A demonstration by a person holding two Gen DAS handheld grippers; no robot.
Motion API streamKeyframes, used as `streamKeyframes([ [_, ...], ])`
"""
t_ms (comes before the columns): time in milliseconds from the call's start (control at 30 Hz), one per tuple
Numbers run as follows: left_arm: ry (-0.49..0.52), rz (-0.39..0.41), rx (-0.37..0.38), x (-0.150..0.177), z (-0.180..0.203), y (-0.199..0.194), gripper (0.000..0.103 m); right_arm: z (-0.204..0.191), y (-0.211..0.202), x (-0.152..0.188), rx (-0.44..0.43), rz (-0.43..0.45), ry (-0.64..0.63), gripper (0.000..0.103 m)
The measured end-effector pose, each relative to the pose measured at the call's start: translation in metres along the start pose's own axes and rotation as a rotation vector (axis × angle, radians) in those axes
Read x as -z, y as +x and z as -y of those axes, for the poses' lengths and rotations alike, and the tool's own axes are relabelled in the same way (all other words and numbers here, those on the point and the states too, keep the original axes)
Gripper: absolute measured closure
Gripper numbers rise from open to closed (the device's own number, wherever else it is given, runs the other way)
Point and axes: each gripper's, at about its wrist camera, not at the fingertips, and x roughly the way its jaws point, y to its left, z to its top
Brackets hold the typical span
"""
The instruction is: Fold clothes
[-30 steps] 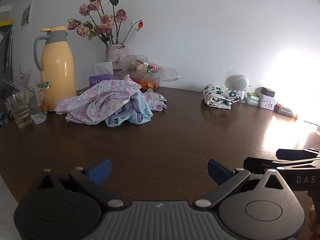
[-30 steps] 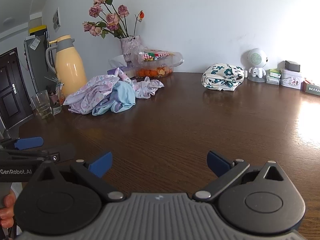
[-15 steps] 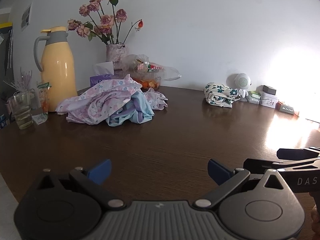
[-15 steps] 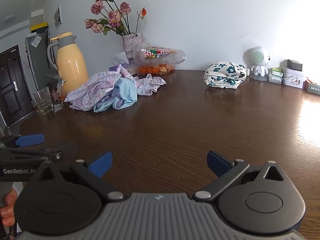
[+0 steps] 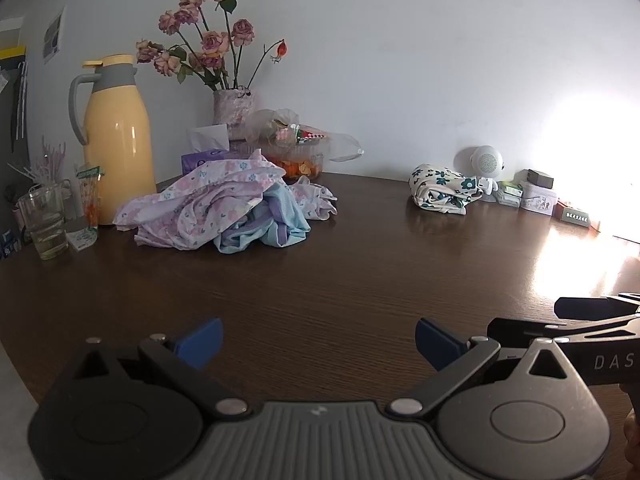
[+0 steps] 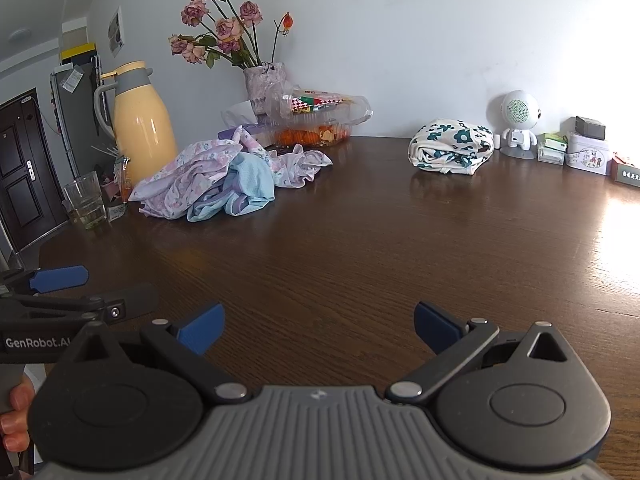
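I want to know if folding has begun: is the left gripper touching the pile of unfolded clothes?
Apart. In the left wrist view the left gripper hangs open over bare table, and the pile of unfolded clothes lies far beyond its fingers.

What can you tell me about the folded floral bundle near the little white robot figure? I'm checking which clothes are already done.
The folded floral bundle is cream fabric printed with dark teal flowers, folded into a compact, rounded stack with layered edges showing at its front. It lies on the dark wooden table near the wall, just left of the white robot figure, well apart from the crumpled clothes pile. Neither gripper touches it.
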Motion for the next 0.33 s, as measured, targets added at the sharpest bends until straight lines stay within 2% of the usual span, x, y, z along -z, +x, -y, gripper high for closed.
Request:
streamKeyframes([
  [333,0.003,-0.005,0.002,0.0009,0.0001,0.002,0.0,0.0008,0.0007,0.0007,-0.002,-0.005,-0.001,0.0],
])
